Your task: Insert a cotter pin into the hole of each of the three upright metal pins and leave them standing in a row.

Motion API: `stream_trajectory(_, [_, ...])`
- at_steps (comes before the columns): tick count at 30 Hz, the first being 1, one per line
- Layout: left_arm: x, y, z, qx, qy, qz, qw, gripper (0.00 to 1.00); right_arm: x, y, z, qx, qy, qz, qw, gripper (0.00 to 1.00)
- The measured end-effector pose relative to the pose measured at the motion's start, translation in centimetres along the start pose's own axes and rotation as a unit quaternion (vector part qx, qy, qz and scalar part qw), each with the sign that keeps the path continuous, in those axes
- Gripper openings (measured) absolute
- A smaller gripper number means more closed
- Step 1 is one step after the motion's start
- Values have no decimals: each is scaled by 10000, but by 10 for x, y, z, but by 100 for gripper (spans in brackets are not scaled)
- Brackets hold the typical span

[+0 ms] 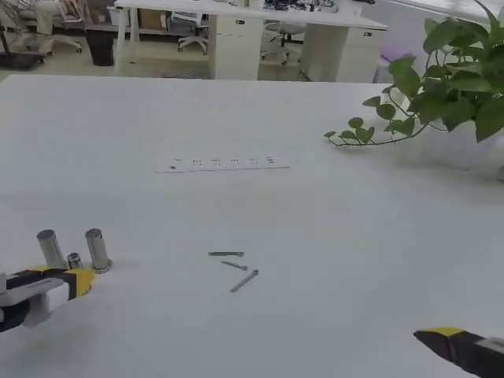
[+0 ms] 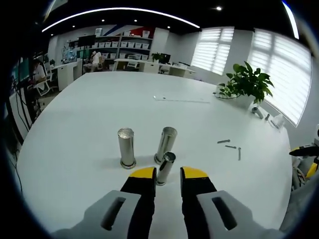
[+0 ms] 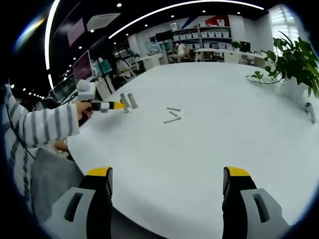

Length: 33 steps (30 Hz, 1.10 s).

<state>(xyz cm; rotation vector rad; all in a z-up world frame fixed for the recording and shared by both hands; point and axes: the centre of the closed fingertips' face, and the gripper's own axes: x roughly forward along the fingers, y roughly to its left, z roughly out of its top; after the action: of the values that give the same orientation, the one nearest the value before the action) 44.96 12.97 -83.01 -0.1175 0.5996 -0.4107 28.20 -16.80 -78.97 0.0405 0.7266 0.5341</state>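
At the lower left of the head view, the left gripper (image 1: 79,281) is cut off by the frame edge, and its yellow tips cover the foot of the short pin (image 1: 75,261). In the left gripper view, that gripper (image 2: 168,174) rises from the bottom. Its jaws are a little apart and the short pin (image 2: 165,167) leans between them, closer to the left-hand jaw. Whether the pads actually pinch it cannot be told.

In the lower right corner of the head view, just a dark, yellow-banded tip of the right gripper (image 1: 450,340) enters the frame, and its jaws cannot be read there. In its own view the right gripper (image 3: 169,174) hangs level over the near table (image 1: 331,220) edge, with its jaws spread wide and nothing between them.

Just behind the short pin, the two taller pins (image 1: 97,250) stand upright side by side, and their cross holes are too small to make out. At centre frame, three cotter pins (image 1: 234,265) lie loose in a small cluster, well apart from the metal pins. In the right gripper view, a striped sleeve (image 3: 45,127) reaches in from the left edge, holding the left gripper (image 3: 107,105) horizontal at the pins. A potted plant (image 1: 449,87) sits at the upper right, partly cropped.
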Motion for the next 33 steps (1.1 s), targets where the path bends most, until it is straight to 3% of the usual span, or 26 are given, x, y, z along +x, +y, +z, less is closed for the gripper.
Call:
stream_trajectory(7, [3, 2, 0, -120, 15, 32, 9999, 13, -4, -6, 0, 78, -37, -95, 9999, 93])
stream_trajectory(24, [-1, 7, 2, 36, -66, 218, 9997, 7, -4, -3, -4, 77, 68, -24, 9999, 93])
stream_trajectory(27, [-4, 6, 3, -120, -27, 189, 9997, 7, -4, -1, -4, 69, 72, 3, 10000, 93])
stream_trajectory(31, [-12, 2, 3, 247, -6, 228, 9994, 7, -2, 0, -4, 69, 73, 32, 9999, 93])
stream_trajectory(33, [-16, 0, 2, 283, 6, 224, 9993, 7, 0, 1, -3, 53, 68, 51, 10000, 93])
